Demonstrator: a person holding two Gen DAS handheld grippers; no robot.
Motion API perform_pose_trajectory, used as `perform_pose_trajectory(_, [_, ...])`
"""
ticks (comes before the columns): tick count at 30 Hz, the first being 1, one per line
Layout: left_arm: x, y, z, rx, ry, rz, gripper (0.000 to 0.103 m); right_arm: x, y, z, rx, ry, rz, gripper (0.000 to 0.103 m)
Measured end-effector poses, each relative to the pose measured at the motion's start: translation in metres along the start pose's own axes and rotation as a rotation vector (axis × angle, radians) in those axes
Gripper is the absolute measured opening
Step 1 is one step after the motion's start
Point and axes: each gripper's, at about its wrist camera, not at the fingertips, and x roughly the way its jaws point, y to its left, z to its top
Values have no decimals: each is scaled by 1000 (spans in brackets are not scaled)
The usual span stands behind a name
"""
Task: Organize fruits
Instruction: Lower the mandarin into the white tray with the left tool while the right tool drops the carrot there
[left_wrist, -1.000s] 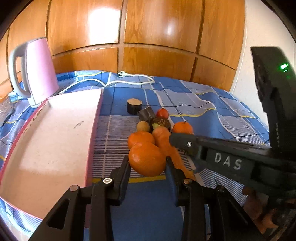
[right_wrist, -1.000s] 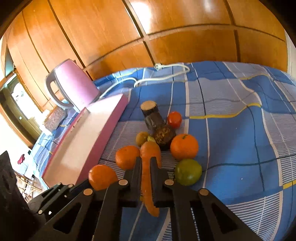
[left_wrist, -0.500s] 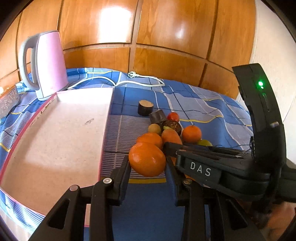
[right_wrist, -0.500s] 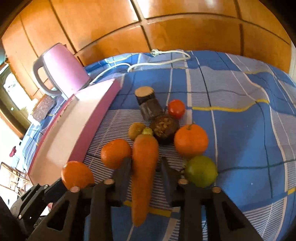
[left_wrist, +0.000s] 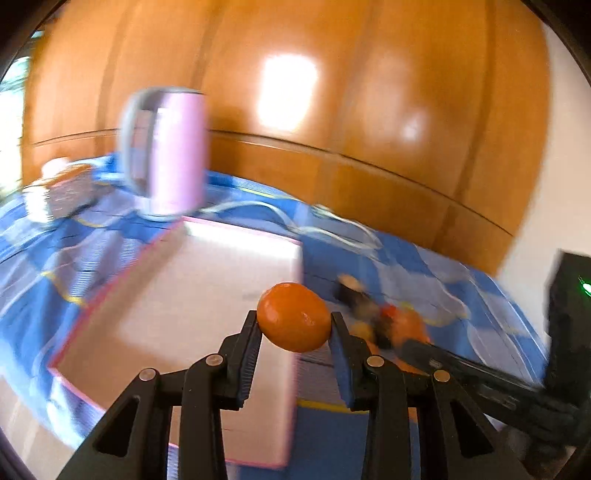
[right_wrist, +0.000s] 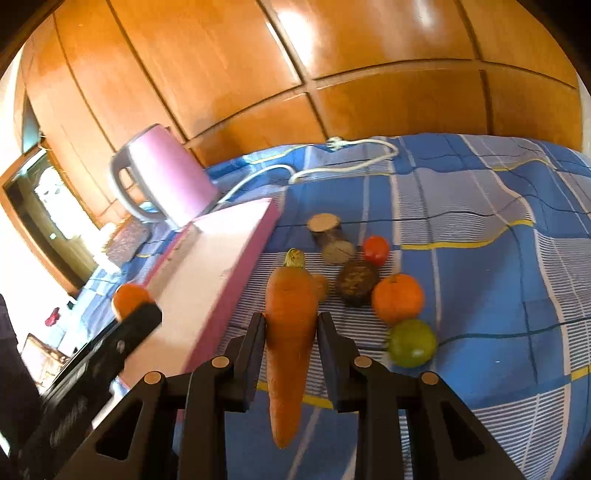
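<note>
I see a round glossy orange mandarin (left_wrist: 293, 316) raised over the pink-rimmed tray (left_wrist: 207, 295) and a long tapered orange carrot (right_wrist: 290, 332) lifted tip-down.

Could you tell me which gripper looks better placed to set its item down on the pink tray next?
Left: the left gripper holds the orange over the pink tray; the right gripper, clamping the carrot, sits beside the tray.

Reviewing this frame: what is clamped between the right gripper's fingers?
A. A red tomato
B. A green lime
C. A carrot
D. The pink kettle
C. In the right wrist view the right gripper has its pads pressed against the sides of the carrot, which hangs tip toward the camera, while the green fruit and small red fruit lie on the blue checked cloth.
</note>
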Motion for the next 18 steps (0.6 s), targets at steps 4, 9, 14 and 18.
perform_pose_trajectory(4, [-2,30,3,-94,-27,157,38,3,26,7,-13,15,92,28])
perform_pose_trajectory(9, [0,64,-1,-213,-23,247,43,22,66,18,-46,46,171,29])
perform_pose_trajectory(14, [-1,86,-6,-307,-23,292,67,47,93,24,-65,75,199,31])
perform_pose_trajectory(18, [6,91,-7,-339,11,285,71,55,96,22,-54,92,198,35])
